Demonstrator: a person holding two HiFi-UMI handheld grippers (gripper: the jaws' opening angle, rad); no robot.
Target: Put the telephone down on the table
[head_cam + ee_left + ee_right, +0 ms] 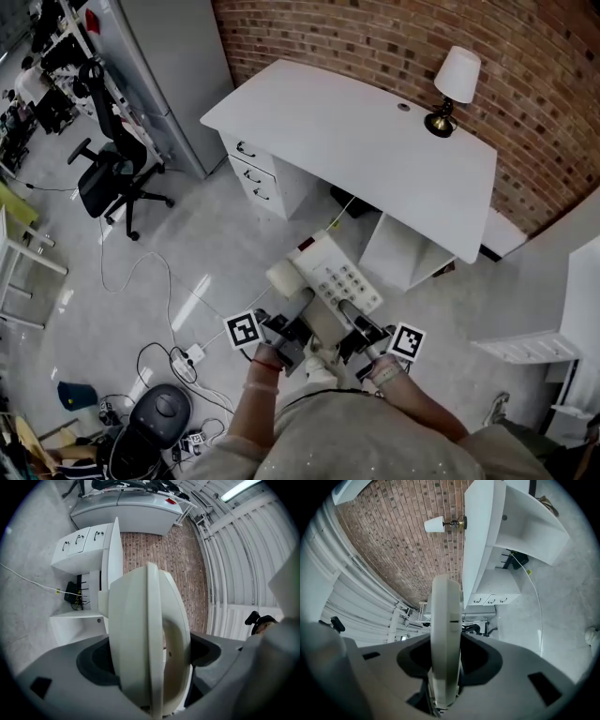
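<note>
A cream desk telephone (330, 274) with a keypad and a handset on its left side hangs over the floor, in front of the white table (375, 141). Both grippers hold it from the near side. My left gripper (292, 319) is shut on the telephone's handset side (145, 630), which fills the gap between the jaws. My right gripper (356, 321) is shut on the telephone's thin right edge (445, 620). The table top (480, 531) lies ahead of the telephone, some way off.
A white-shaded lamp (453, 86) stands at the table's back right by the brick wall. Drawers (253, 173) sit under the table's left end. A black office chair (112, 173) is at the left; a power strip and cables (187, 356) lie on the floor.
</note>
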